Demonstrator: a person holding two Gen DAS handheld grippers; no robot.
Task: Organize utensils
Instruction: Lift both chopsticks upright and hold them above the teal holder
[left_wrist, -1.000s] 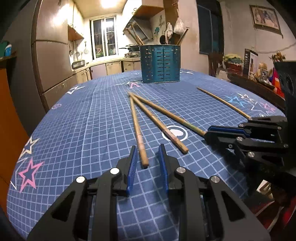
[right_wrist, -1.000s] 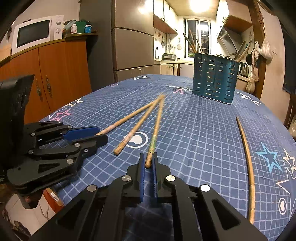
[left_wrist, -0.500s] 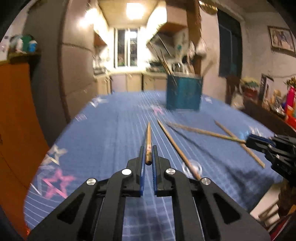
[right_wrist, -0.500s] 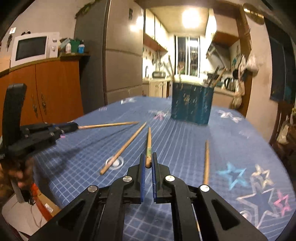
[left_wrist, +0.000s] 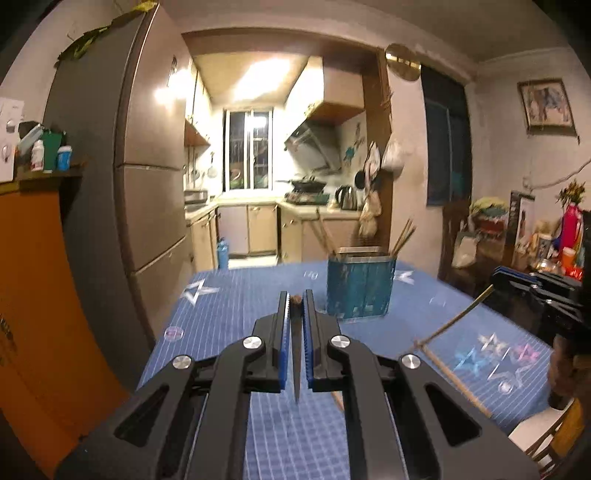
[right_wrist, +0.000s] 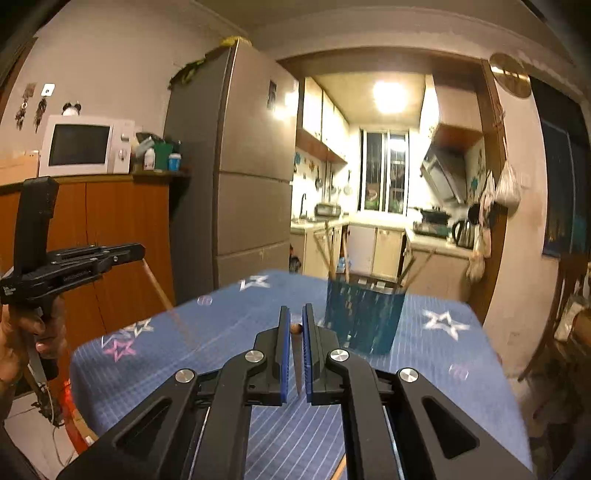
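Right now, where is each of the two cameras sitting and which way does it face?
Left wrist: on the left gripper, shut on a wooden chopstick, facing across the blue grid tablecloth to the teal slotted utensil holder; right gripper at right.
Right wrist: on the right gripper, shut on another chopstick, facing the same way; left gripper and hand at left.
Shared: tablecloth, holder, kitchen.

Left gripper: clamped on a chopstick
Right gripper: far right, gripping another chopstick
Utensil holder: far, centre-right on the blue table
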